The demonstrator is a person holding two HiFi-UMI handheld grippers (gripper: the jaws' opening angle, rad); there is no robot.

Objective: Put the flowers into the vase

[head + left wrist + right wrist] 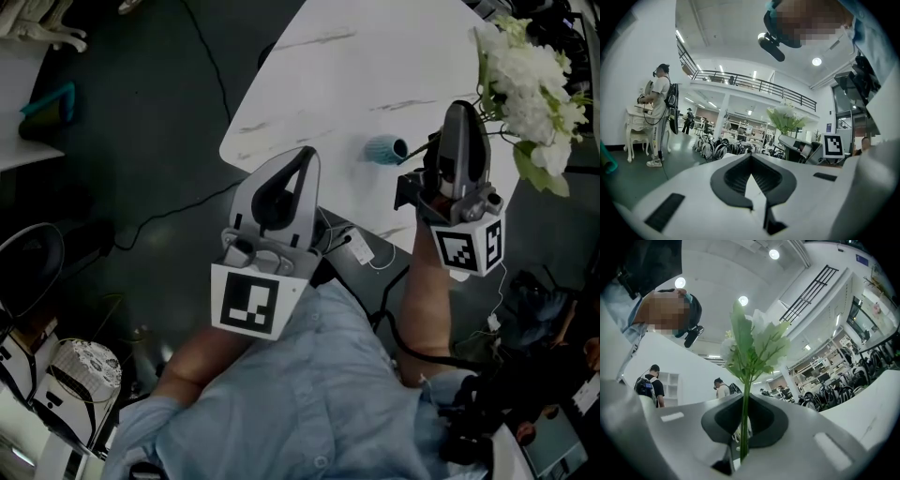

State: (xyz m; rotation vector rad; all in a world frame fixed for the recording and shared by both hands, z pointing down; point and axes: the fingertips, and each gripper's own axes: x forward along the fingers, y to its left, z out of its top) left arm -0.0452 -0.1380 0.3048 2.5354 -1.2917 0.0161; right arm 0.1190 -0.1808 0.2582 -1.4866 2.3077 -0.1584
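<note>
**A:** What sits nearest?

**B:** The left gripper (305,155), over the near-left edge of the white marble table (337,56). Its fingers are pressed together with nothing between them.

**A:** And the right gripper (459,108)?

**B:** A little farther and to the right, over the table. Its fingers pinch the thin green stem (744,427) of the flowers (530,84).

**A:** Where's the vase (384,150)?

**B:** It's teal and lies on its side on the table, just left of the right gripper, with its dark mouth facing that gripper.

**A:** And the blooms?

**B:** Farthest out. The white heads and green leaves stand past the gripper's tip at the far right, apart from the vase.
</note>
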